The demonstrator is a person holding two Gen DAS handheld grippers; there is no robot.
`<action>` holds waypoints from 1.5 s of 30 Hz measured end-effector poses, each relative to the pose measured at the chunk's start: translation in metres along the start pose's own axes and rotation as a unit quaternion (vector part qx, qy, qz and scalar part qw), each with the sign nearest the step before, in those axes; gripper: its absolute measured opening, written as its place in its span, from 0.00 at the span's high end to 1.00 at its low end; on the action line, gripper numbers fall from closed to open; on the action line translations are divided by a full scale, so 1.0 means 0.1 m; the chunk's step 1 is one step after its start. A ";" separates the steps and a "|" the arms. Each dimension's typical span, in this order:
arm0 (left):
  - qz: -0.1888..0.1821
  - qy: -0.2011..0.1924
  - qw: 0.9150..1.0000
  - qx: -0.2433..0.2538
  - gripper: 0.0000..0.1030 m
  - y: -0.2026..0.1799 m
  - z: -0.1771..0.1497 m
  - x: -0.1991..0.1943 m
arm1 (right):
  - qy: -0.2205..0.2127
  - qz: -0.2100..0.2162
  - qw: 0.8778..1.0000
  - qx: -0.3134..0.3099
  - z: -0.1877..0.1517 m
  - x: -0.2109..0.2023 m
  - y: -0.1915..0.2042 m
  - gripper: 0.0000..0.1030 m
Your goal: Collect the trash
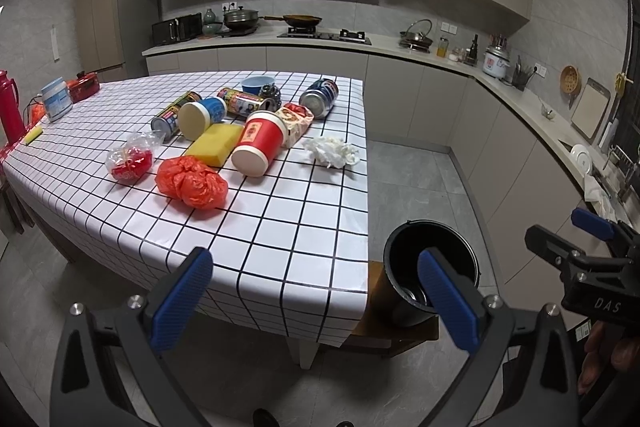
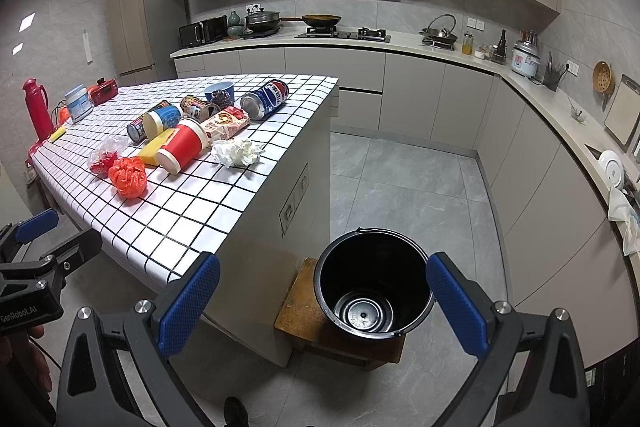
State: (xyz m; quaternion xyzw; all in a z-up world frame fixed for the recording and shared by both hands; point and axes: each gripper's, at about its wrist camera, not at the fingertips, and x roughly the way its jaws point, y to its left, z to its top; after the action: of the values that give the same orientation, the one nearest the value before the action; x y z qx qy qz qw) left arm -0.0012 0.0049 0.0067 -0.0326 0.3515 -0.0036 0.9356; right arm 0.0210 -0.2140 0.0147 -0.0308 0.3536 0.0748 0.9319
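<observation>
Right wrist view, my inventory: both grippers' jaws released; black bucket [image 2: 374,287] lower centre; trash pile [image 2: 188,131] on desk [image 2: 192,211], left.

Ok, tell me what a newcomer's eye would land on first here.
First, the litter heaped on the checked table: a red paper cup on its side, an orange plastic bag in front, a Pepsi can behind. Then the empty black bucket on a wooden stool beside the table.

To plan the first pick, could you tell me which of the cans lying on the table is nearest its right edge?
The blue Pepsi can, on its side at the far right corner. The two printed cans lie further left, among the cups.
</observation>
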 end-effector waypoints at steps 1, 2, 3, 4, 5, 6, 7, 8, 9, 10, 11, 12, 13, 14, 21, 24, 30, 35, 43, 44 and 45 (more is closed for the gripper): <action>0.000 0.000 1.000 0.000 0.00 0.00 0.00 0.00 | 0.000 0.000 1.000 0.000 0.00 0.00 0.00 0.00; 0.000 0.000 1.000 -0.001 0.00 0.00 0.00 0.00 | 0.001 0.000 1.000 0.000 0.00 0.00 0.00 0.00; 0.000 0.000 1.000 -0.001 0.00 0.00 0.00 0.00 | 0.001 0.000 1.000 0.000 0.01 -0.01 -0.01 0.00; 0.000 0.000 1.000 -0.001 0.00 0.00 0.00 0.00 | 0.001 0.000 1.000 0.000 0.01 -0.01 -0.01 0.00; 0.000 0.000 1.000 -0.001 0.00 0.00 -0.01 0.00 | 0.001 0.000 1.000 0.000 0.00 0.01 0.00 0.00; 0.001 0.000 1.000 -0.001 0.00 0.01 -0.01 0.00 | 0.001 0.000 1.000 0.000 0.00 0.01 0.00 0.00; 0.001 0.000 1.000 -0.001 0.00 0.01 -0.01 0.00 | 0.001 0.000 1.000 0.000 -0.01 0.01 0.00 0.00; 0.001 0.000 1.000 -0.002 0.00 0.01 -0.01 -0.01 | 0.001 -0.001 1.000 0.000 0.00 0.01 0.00 0.00; 0.001 0.000 1.000 -0.002 0.00 0.01 -0.01 -0.01 | 0.001 0.000 1.000 0.000 0.00 0.01 0.00 0.00; 0.001 0.000 1.000 -0.001 0.00 0.01 -0.01 0.00 | 0.001 0.000 1.000 0.000 0.00 0.01 0.00 0.00; 0.001 0.000 1.000 0.000 0.00 0.01 -0.02 0.00 | 0.002 0.000 1.000 0.000 -0.01 0.01 0.00 0.00; 0.001 0.000 1.000 0.000 0.00 0.01 -0.01 -0.01 | 0.001 0.000 1.000 0.000 -0.01 0.00 0.00 0.00; 0.003 -0.001 1.000 0.000 0.00 0.02 -0.02 0.00 | 0.001 0.001 1.000 0.000 -0.03 0.00 0.03 0.00; 0.003 -0.001 1.000 -0.001 0.00 0.02 -0.01 -0.01 | 0.002 0.003 1.000 -0.001 -0.03 0.01 0.03 0.00; 0.026 0.001 0.999 -0.023 0.00 0.25 0.04 0.06 | 0.007 0.029 1.000 -0.004 0.01 0.10 0.06 0.00; 0.043 0.005 0.999 -0.028 0.00 0.36 0.05 0.11 | 0.009 0.042 0.999 -0.012 0.07 0.20 0.12 0.00; 0.050 0.015 0.997 -0.064 0.00 0.71 0.10 0.28 | 0.007 0.065 0.998 -0.024 0.28 0.51 0.34 0.00; 0.056 0.024 0.995 -0.077 0.00 1.16 0.21 0.55 | 0.010 0.070 0.997 -0.029 0.48 0.79 0.60 0.00; 0.077 0.032 0.992 -0.091 0.04 1.89 0.40 0.94 | 0.026 0.067 0.997 -0.036 0.80 1.32 1.05 0.15; 0.079 0.033 0.992 -0.093 0.07 1.97 0.43 1.00 | 0.030 0.066 0.997 -0.033 0.83 1.42 1.10 0.16; 0.082 0.036 0.991 -0.100 0.08 2.11 0.47 1.09 | 0.034 0.064 0.997 -0.031 0.87 1.52 1.16 0.16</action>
State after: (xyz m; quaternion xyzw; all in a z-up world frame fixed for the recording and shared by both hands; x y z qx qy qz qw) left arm 0.1082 0.2150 -0.0436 -0.0970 0.3848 0.1070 0.9116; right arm 0.1719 -0.0722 -0.0217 -0.0392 0.3842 0.1442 0.9111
